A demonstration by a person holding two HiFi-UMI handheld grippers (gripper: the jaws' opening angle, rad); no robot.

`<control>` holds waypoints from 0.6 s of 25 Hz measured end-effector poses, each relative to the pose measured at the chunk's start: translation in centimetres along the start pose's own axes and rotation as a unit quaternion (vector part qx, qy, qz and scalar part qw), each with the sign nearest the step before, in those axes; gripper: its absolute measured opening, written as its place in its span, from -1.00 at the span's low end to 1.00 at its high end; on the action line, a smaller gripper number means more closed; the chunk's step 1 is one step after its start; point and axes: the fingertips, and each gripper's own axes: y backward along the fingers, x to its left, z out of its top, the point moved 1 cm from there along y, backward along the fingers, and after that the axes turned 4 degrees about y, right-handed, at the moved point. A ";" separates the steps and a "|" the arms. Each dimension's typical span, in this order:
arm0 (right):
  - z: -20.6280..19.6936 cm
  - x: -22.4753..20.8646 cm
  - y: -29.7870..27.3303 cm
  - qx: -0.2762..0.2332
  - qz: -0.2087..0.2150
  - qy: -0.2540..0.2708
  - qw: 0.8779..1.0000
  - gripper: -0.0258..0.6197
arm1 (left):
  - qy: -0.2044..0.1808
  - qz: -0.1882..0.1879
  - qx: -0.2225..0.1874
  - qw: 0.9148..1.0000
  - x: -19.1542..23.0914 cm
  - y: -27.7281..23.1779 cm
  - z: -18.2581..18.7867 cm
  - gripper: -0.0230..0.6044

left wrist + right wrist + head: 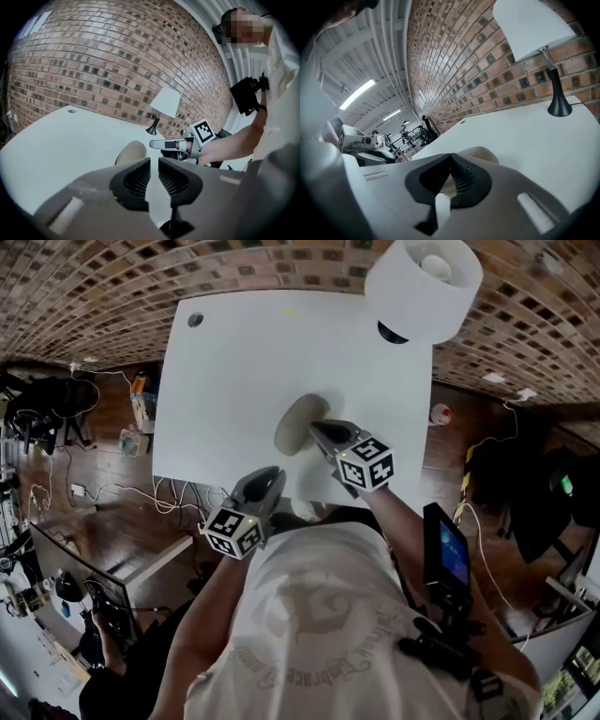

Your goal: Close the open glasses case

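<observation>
White table [234, 371], one glasses case [291, 423], one lamp [424, 282]; left tongs [272, 474] narrowly apart, right tongs [317, 427] together.

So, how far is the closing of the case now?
Done, it seems: the case lies as one rounded shell, no lid standing up. In hand: nothing; the left gripper is empty, jaws slightly apart, and the right gripper sits at the case's edge, jaws together. Left: probably only pulling away.
</observation>
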 end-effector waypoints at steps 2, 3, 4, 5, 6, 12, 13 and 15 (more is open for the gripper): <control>-0.2 0.8 1.2 -0.007 -0.005 0.001 1.000 -0.90 | -0.003 -0.001 -0.007 1.000 -0.3 0.7 -0.1 -0.79; -0.4 1.2 1.9 -0.010 -0.006 0.003 1.000 -0.90 | -0.004 -0.002 -0.012 1.000 -0.4 1.1 -0.2 -0.80; -0.7 1.7 2.6 -0.011 -0.008 0.005 1.000 -0.90 | -0.005 -0.002 -0.017 1.000 -0.6 1.5 -0.3 -0.82; -0.9 2.3 3.2 -0.012 -0.009 0.009 1.000 -0.90 | -0.007 -0.003 -0.023 1.000 -0.7 1.9 -0.3 -0.84; -1.0 2.8 3.9 -0.013 -0.010 0.014 1.000 -0.90 | -0.008 -0.003 -0.029 1.000 -0.9 2.3 -0.4 -0.86; -2.8 8.2 7.6 -0.004 0.000 0.065 0.998 -0.90 | 0.021 -0.011 -0.068 0.997 -1.9 6.5 -2.4 -0.91; -3.1 9.3 7.9 -0.004 0.003 0.069 0.998 -0.90 | 0.021 -0.009 -0.071 0.997 -1.9 7.4 -2.9 -0.91; -3.5 11.2 8.9 -0.009 0.008 0.072 0.997 -0.90 | 0.022 -0.007 -0.073 0.997 -2.4 8.7 -4.2 -0.91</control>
